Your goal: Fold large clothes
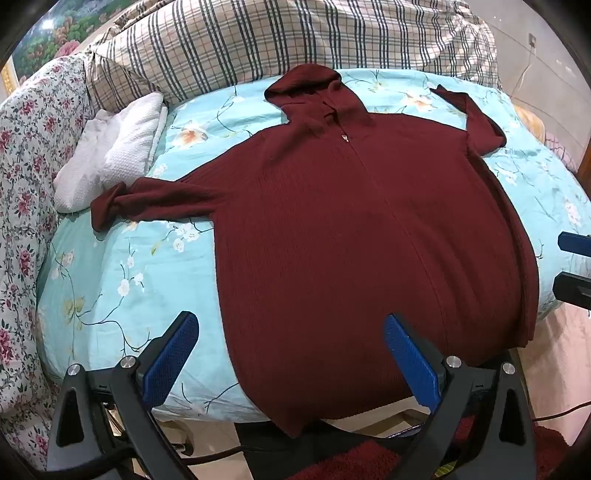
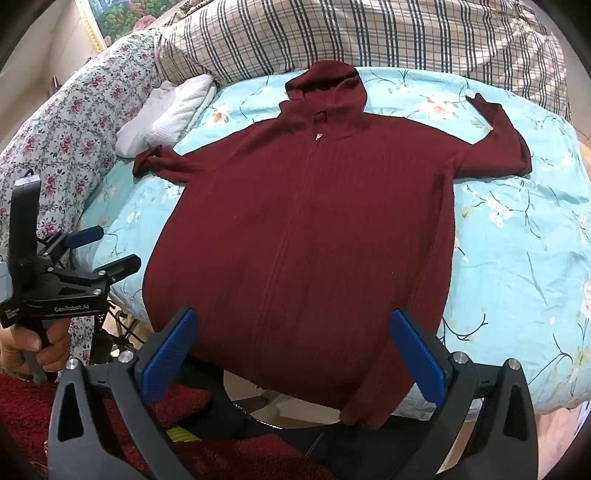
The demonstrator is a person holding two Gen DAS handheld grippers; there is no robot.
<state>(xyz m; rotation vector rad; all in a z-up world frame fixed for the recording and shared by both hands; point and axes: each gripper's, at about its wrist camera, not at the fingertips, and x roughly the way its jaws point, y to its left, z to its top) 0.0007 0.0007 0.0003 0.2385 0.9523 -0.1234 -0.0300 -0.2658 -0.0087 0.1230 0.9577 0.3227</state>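
Hanging past the bed's [image 1: 110,295] near edge, the maroon hooded cardigan's [image 1: 332,221] hem may slide off if the wide-open, empty left gripper [image 1: 291,354] and right gripper [image 2: 295,350] pinch only one layer.

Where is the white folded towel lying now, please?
The white towel lies at the far left of the bed in both wrist views, beside the plaid pillow, touching the cuff of the dark red hoodie.

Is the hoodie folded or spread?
Spread: the hoodie lies flat on the bed, both sleeves out, hood up, no folds.

Bed [image 1: 110,295] in blue floral sheet, plaid quilt [image 1: 295,40], floral painting [image 2: 122,14]
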